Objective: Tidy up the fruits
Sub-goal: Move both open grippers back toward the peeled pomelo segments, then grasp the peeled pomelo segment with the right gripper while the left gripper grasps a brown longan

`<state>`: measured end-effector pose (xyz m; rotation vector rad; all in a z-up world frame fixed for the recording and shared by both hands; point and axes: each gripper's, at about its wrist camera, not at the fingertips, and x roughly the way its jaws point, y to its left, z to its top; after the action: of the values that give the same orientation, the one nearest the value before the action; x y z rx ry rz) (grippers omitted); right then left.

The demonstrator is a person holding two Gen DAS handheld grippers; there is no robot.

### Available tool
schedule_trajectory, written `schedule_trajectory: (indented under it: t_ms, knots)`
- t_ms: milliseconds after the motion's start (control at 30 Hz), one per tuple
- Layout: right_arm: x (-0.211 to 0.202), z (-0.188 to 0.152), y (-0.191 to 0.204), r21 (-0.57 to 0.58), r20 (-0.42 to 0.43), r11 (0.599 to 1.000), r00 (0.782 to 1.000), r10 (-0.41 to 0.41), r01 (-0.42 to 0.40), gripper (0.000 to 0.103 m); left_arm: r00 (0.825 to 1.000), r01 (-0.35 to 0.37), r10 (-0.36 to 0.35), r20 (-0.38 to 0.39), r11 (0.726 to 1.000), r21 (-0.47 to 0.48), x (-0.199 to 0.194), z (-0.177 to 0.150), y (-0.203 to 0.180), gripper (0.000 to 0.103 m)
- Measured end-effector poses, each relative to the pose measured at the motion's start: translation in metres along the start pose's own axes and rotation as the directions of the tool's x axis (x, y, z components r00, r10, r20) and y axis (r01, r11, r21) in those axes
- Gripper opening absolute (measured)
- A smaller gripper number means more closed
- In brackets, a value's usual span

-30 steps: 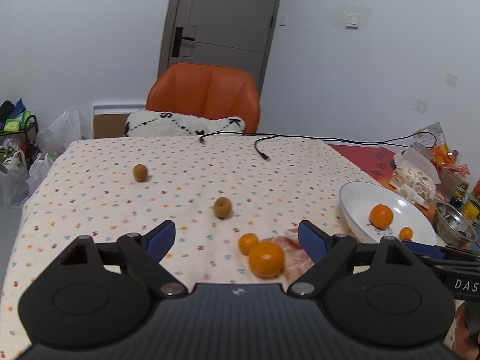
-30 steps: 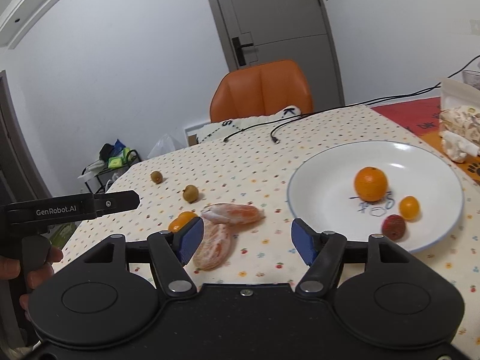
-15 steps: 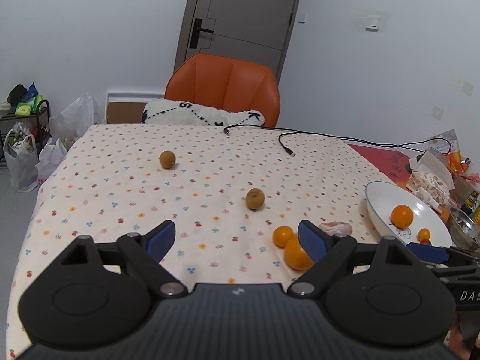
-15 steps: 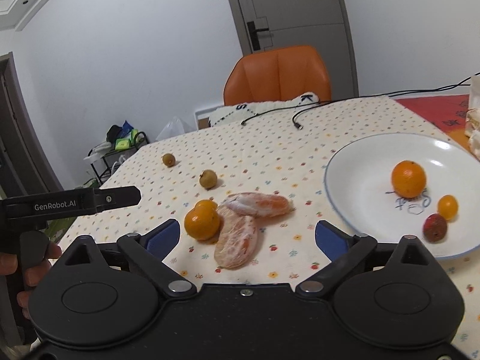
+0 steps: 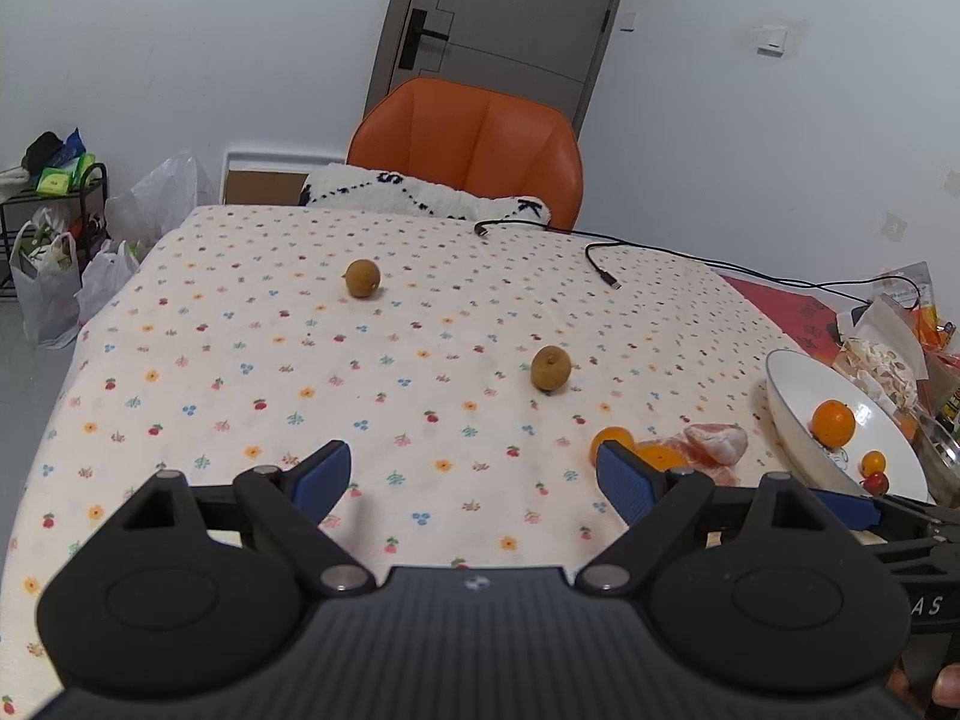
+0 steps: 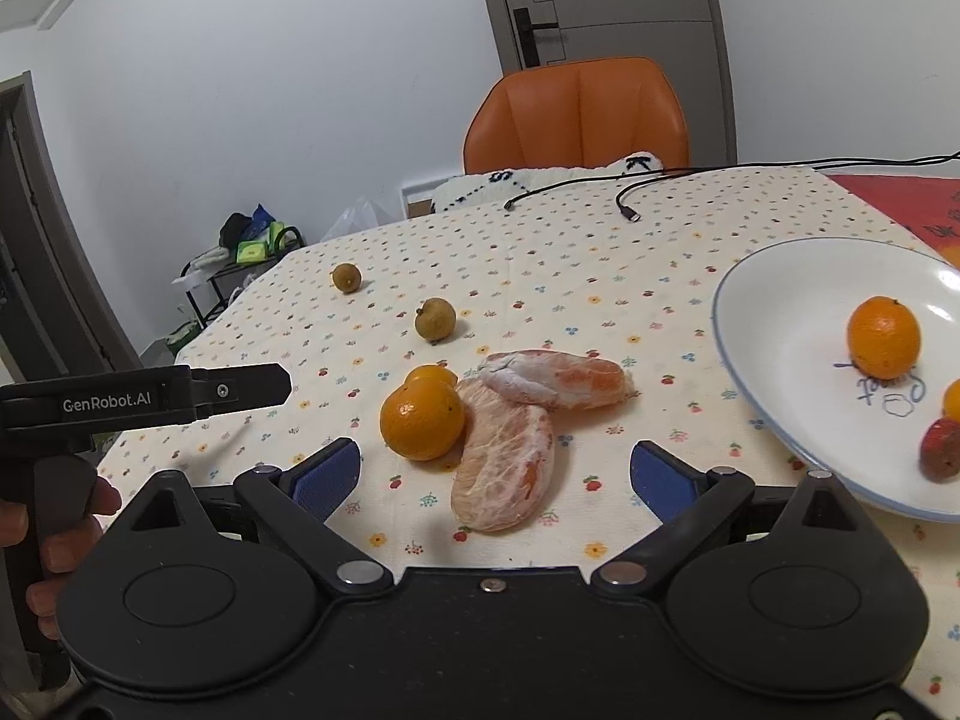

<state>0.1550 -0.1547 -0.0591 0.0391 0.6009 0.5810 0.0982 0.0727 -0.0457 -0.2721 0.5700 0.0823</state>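
An orange (image 6: 422, 415) touches the peeled segment (image 6: 504, 459), lying lengthwise toward the right gripper (image 6: 495, 474); both grippers' jaws apart, empty.

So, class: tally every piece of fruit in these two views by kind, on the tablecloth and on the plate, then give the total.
Large oranges: 2
Small orange fruits: 2
Small brown fruits: 2
Peeled citrus segments: 2
Small red fruit: 1
Total: 9
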Motion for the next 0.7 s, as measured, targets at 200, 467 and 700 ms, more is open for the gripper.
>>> schedule_trajectory:
  t_ms: [200, 467, 700]
  knots:
    - [0.011, 0.001, 0.002, -0.011, -0.012, 1.0, 1.0, -0.024, 0.024, 0.088, 1.0, 0.003, -0.004, -0.008, 1.0, -0.015, 0.005, 0.003, 0.007, 0.088]
    - [0.022, 0.0, 0.001, -0.037, -0.025, 0.998, 0.999, -0.043, 0.042, 0.078, 1.0, 0.015, -0.015, -0.002, 1.0, 0.018, 0.015, 0.016, 0.008, 0.087]
    - [0.026, 0.002, 0.006, -0.093, -0.034, 0.994, 0.998, -0.053, 0.05, 0.072, 0.999, 0.04, -0.04, 0.008, 0.998, 0.057, 0.029, 0.026, 0.003, 0.086]
